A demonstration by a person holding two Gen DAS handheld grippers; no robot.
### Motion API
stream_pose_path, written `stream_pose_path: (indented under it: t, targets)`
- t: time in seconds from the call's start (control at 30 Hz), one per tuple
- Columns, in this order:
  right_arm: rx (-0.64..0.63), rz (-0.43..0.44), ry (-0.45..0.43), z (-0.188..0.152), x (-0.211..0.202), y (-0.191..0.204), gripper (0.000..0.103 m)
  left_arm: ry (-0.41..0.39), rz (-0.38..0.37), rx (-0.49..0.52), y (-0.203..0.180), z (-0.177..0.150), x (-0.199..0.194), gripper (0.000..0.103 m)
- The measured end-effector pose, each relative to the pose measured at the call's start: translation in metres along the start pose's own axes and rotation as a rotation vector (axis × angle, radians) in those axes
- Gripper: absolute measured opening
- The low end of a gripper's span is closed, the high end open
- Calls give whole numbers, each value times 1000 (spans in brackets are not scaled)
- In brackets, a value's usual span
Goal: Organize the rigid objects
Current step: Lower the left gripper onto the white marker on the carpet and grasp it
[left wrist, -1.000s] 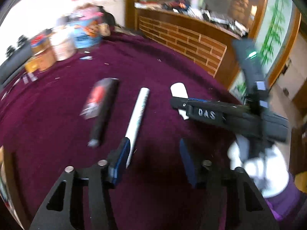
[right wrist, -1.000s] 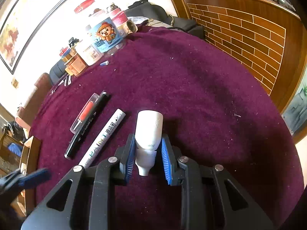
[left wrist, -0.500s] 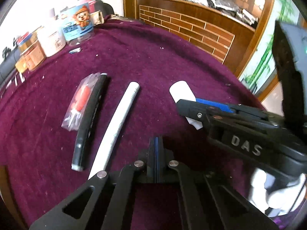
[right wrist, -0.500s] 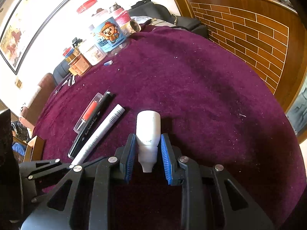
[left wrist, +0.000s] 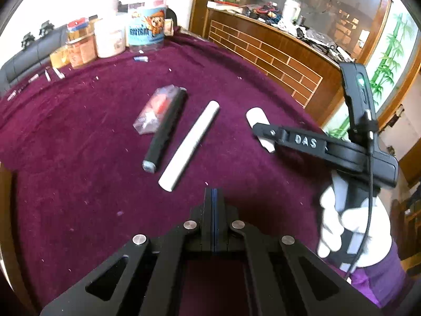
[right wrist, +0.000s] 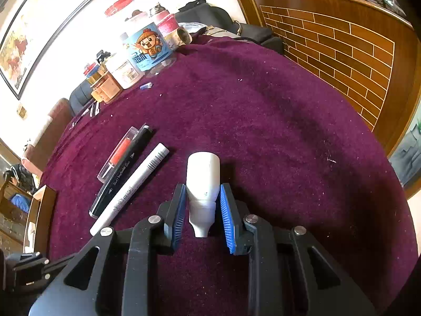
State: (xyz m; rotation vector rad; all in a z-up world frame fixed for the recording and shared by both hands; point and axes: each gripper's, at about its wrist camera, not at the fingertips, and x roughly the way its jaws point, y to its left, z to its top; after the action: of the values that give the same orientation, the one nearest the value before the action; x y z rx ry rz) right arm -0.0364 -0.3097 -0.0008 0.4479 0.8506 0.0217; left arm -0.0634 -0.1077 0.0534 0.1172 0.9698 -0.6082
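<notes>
Maroon tablecloth [right wrist: 263, 121], right tool [right wrist: 201, 214] around white bottle [right wrist: 203, 181]

Maroon-clothed table [right wrist: 263, 110]; brick-patterned wooden counter [right wrist: 342, 42]; framed painting [right wrist: 34, 29].

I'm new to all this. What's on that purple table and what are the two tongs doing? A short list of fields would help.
surface: purple cloth table
white bottle: lying between the right tongs, blue pads close to its sides, contact unclear
white paint marker: lying left of the bottle
black pen: lying beside the marker
clear packet with red item: against the pen
left tongs: closed, empty
far edge: cartoon jar among other jars
</notes>
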Motion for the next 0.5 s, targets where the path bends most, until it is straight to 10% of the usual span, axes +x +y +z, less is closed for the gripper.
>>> stream_pose_path:
  t: [0.5]
  targets:
    - [18,17,-2,0,0,-2,23,91,64,200,-19,45,72,5]
